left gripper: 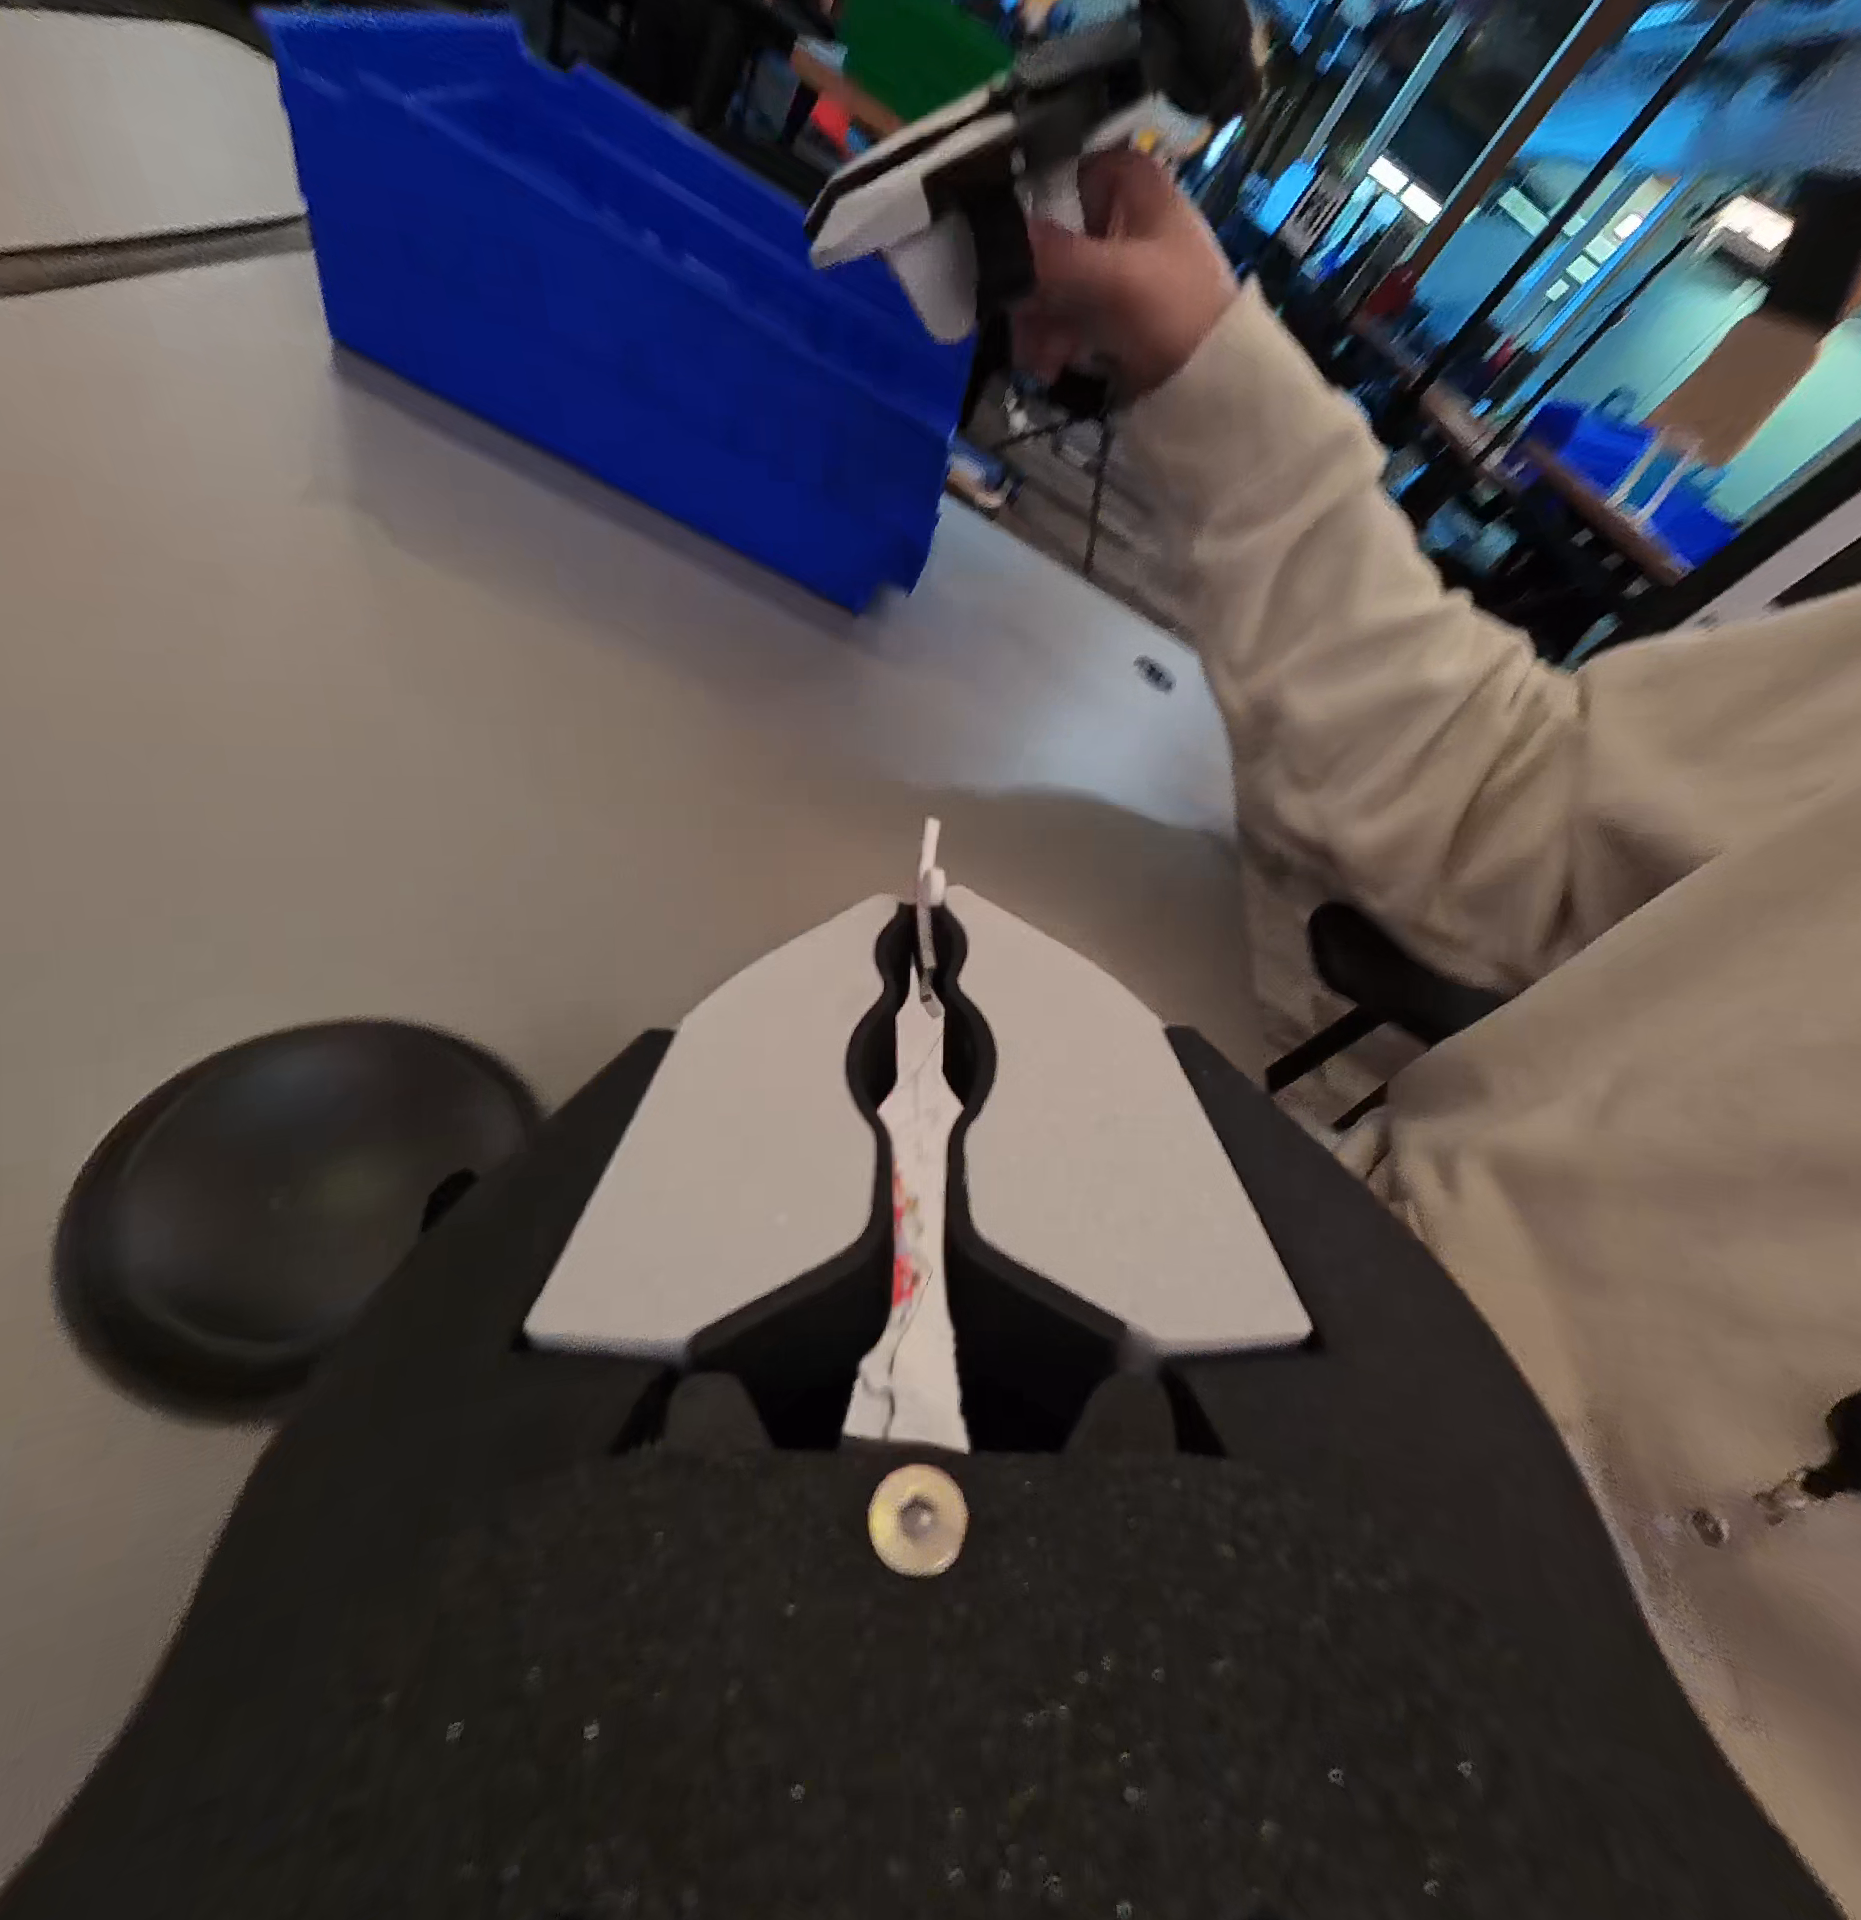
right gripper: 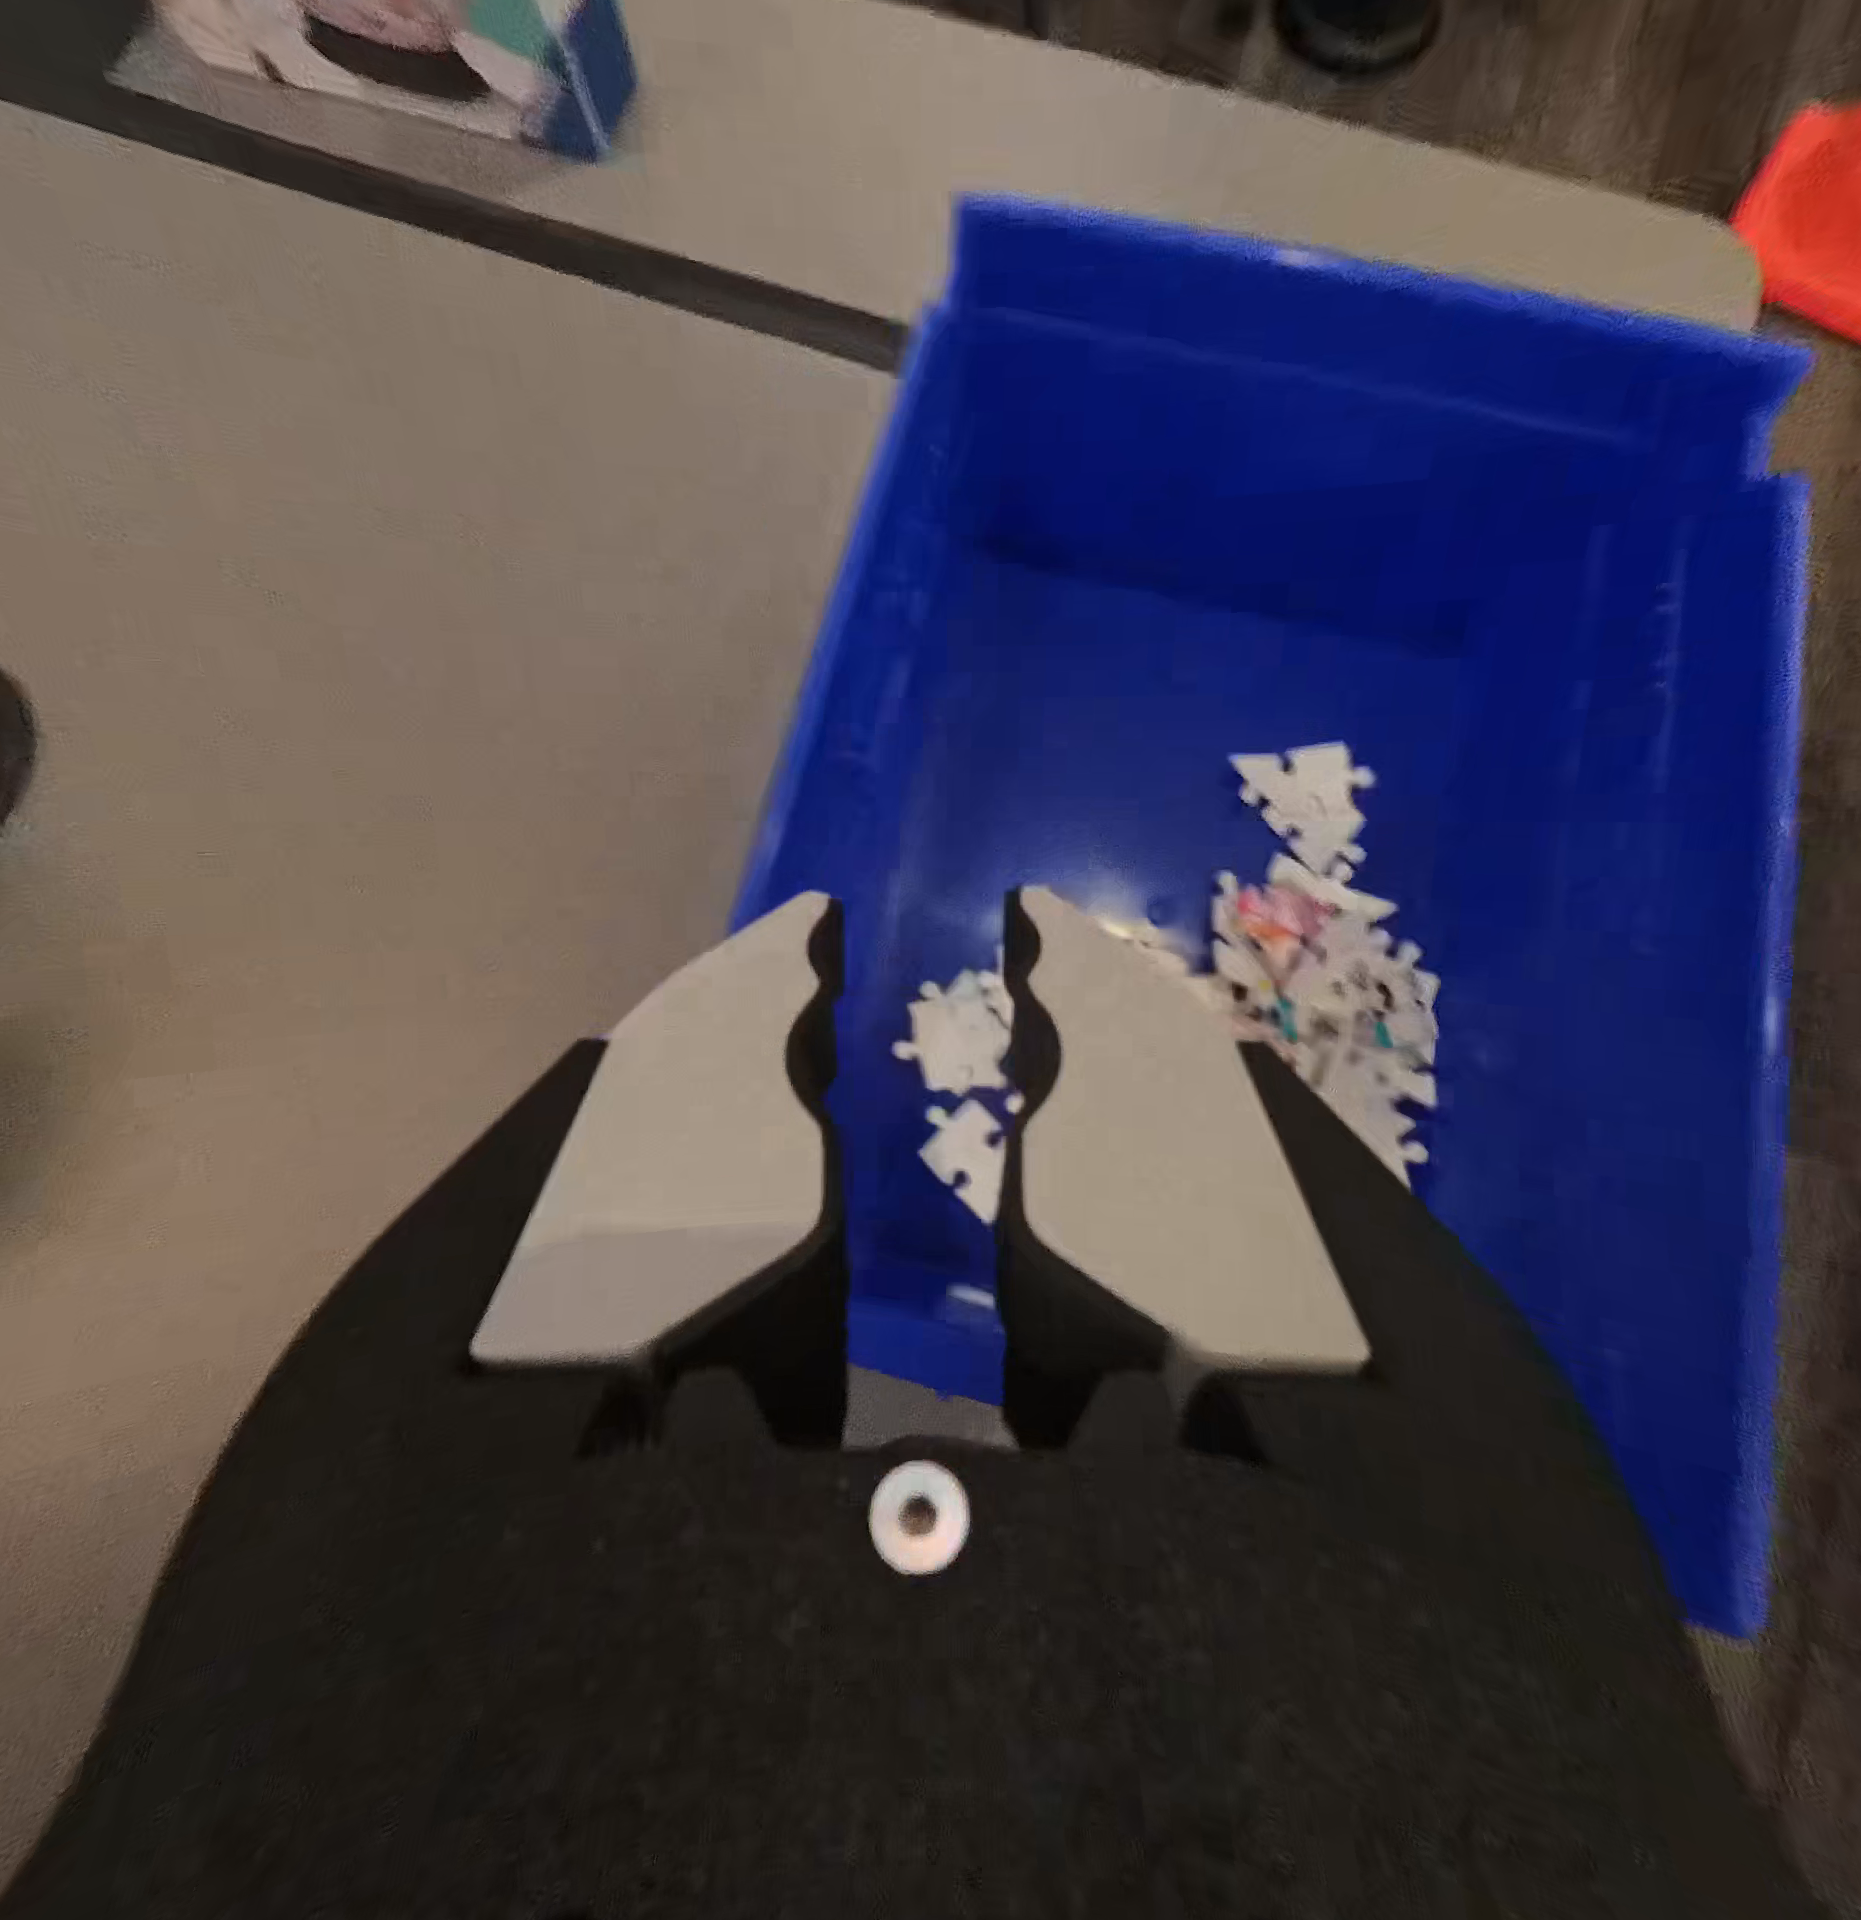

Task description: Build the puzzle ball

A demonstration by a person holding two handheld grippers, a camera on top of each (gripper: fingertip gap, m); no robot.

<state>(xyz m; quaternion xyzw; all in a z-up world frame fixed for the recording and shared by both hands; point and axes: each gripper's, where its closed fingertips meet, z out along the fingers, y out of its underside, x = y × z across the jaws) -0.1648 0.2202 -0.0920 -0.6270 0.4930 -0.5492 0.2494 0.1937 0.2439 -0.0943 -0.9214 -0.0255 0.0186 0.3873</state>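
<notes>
My left gripper (left gripper: 926,904) is shut on a thin white puzzle piece (left gripper: 918,1226), held edge-on between the fingers, with a tab sticking out past the tips. It hovers above the beige table (left gripper: 386,779). My right gripper (right gripper: 921,914) is open and empty, above the near end of a blue bin (right gripper: 1425,582). Several white and printed puzzle pieces (right gripper: 1321,966) lie loose on the bin floor, some between and just beyond the open fingers. In the left wrist view the right gripper (left gripper: 905,208) shows held by a hand over the blue bin (left gripper: 614,312).
A black round dish (left gripper: 282,1195) lies on the table at the left. A person's cream sleeve (left gripper: 1373,675) crosses the right side. A printed box (right gripper: 406,62) sits on the far table beyond a dark seam. An orange object (right gripper: 1830,239) lies on the floor. The tips of one gripper are about 35 cm away from the tips of the other.
</notes>
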